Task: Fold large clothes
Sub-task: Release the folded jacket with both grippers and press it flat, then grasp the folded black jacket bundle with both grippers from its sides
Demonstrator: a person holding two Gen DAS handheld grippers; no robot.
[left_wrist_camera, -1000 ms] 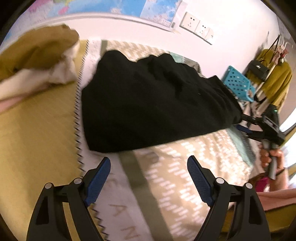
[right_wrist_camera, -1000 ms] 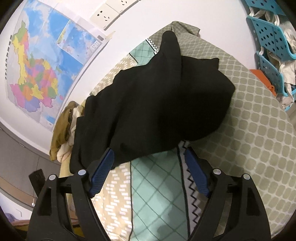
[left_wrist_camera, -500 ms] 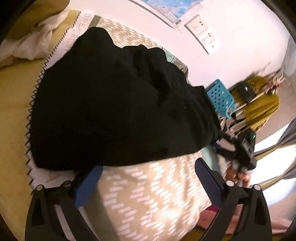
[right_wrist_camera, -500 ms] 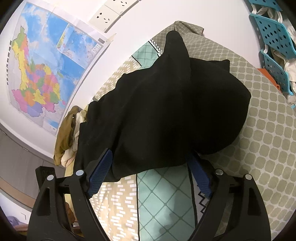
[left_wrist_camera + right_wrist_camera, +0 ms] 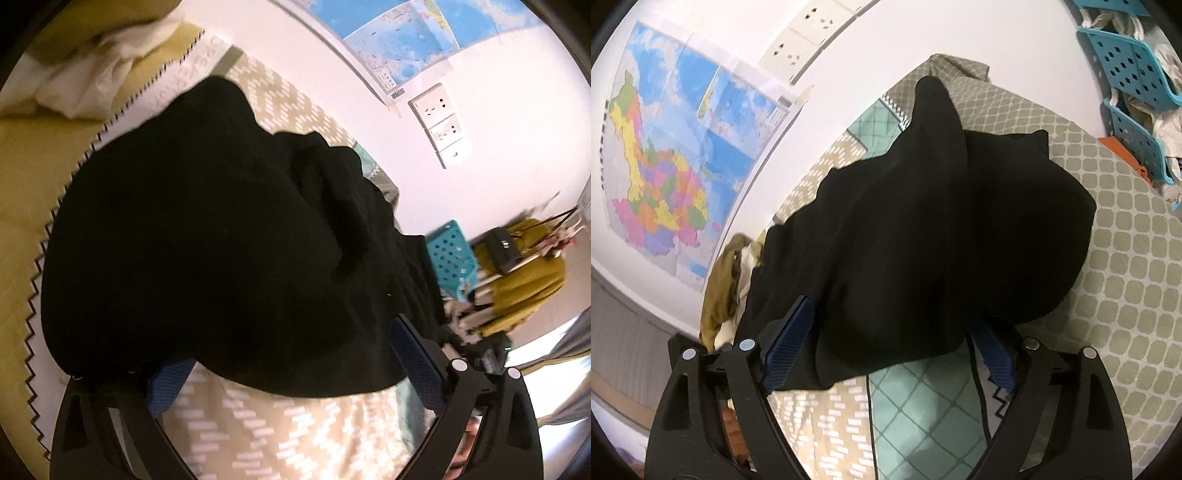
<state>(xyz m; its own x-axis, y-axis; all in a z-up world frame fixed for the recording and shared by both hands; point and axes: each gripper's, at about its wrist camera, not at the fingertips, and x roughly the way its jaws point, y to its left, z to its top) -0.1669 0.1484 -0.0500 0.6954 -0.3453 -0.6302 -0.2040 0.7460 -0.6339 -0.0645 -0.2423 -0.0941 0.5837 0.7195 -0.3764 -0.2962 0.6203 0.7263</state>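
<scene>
My left gripper (image 5: 291, 373) and right gripper (image 5: 890, 350) both gape wide, jaws lately spreading, the black garment's (image 5: 923, 236) hem between each pair, unpinched.

- One black garment (image 5: 221, 240) (image 5: 923, 229) spread on the bed
- Two grippers: left gripper (image 5: 295, 373), right gripper (image 5: 886, 354)
- Two blue pads on each gripper, four in all
- One wall map (image 5: 676, 155), made of joined sheets
- Two sockets (image 5: 441, 118) in the left wrist view; a further plate below too blurred to tell
- Three blue perforated bins (image 5: 1134, 70) stacked in the right wrist view
- One heap of olive and cream clothes (image 5: 727, 280)
- One mustard garment (image 5: 524, 273) hanging on a rack
- One bedspread (image 5: 1126, 229) in several patterned patches
</scene>
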